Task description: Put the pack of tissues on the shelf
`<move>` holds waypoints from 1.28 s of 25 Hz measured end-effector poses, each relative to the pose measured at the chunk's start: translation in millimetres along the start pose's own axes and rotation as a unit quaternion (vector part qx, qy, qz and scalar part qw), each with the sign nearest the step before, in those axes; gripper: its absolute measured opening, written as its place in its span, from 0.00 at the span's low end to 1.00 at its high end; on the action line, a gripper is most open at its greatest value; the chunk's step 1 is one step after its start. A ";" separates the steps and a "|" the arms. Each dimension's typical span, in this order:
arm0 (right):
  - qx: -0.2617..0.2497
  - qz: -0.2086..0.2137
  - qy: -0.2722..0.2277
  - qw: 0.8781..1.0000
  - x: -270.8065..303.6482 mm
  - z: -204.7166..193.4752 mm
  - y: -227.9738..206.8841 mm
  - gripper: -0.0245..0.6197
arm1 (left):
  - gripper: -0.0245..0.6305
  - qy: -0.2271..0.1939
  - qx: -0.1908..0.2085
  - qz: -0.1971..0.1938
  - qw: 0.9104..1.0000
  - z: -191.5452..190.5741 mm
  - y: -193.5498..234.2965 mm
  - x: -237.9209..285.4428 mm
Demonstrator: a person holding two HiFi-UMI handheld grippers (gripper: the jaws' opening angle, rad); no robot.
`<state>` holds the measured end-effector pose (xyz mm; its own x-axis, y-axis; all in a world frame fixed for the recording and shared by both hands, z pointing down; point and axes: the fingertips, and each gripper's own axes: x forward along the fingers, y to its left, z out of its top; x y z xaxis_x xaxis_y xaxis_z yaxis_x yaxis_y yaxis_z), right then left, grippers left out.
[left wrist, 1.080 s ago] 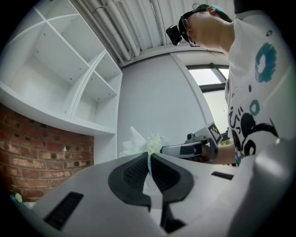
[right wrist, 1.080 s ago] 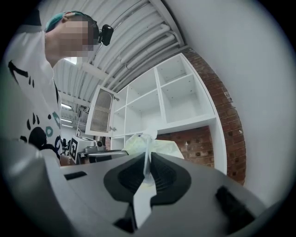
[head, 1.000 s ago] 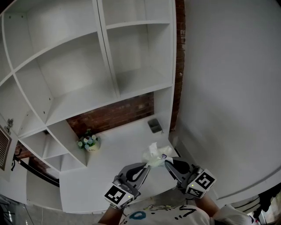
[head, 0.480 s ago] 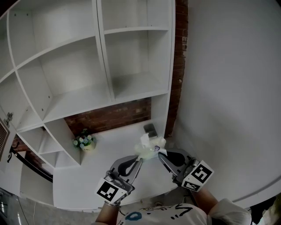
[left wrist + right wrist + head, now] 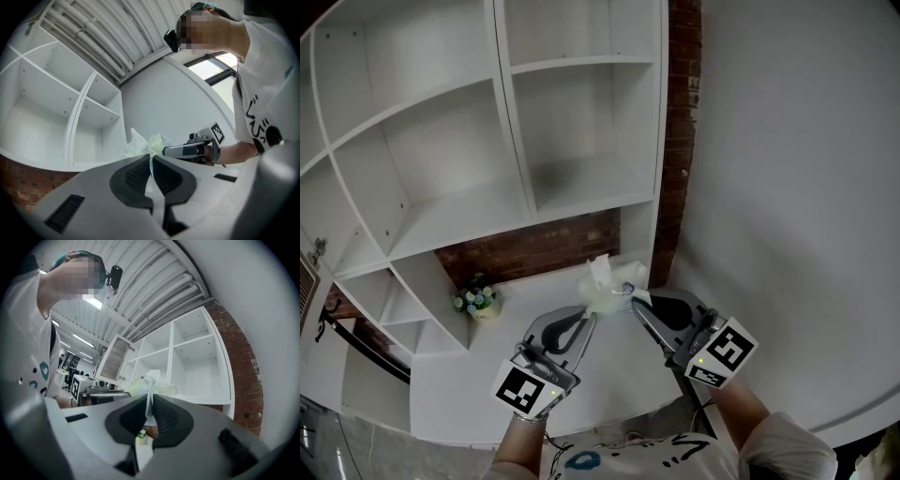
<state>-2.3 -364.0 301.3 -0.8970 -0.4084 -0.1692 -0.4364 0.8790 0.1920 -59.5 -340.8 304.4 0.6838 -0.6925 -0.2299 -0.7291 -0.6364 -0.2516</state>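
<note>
The pack of tissues (image 5: 607, 286) is a pale, crinkly plastic pack with a white tissue sticking up. It hangs in the air above the white counter (image 5: 487, 375), held from both sides. My left gripper (image 5: 587, 316) is shut on the pack's left edge, where thin plastic (image 5: 151, 161) is pinched between its pads. My right gripper (image 5: 630, 302) is shut on the right edge, with the pack (image 5: 150, 386) bunched above its jaws. The white shelf unit (image 5: 581, 183) stands just behind, its lower right compartment bare.
A small pot of flowers (image 5: 475, 302) sits on the counter at the left, below the shelf unit's slanted side compartments. A brick strip (image 5: 680, 131) runs up beside the unit, and a white wall (image 5: 797, 187) fills the right.
Both grippers have lifted the tissue pack up and to the left, closer to the shelf unit. A small dark thing at the counter's back is now hidden behind the pack.
</note>
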 end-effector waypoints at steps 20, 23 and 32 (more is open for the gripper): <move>-0.054 0.002 -0.040 0.998 29.3 62.8 -32.8 0.10 | 0.06 -0.029 0.096 -0.002 0.995 59.8 37.8 29.3; -0.074 0.001 -0.051 0.996 26.6 62.1 -29.1 0.10 | 0.06 -0.032 0.116 0.002 0.993 58.5 33.7 26.9; -0.115 -0.002 -0.057 0.992 46.9 107.3 -55.6 0.10 | 0.06 -0.044 0.136 0.013 0.990 97.7 64.1 51.4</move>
<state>-12.6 -405.6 179.0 -0.8869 -0.3698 -0.2767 -0.4566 0.7930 0.4035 -68.4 -384.1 184.6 0.6740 -0.6675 -0.3165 -0.7195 -0.4960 -0.4861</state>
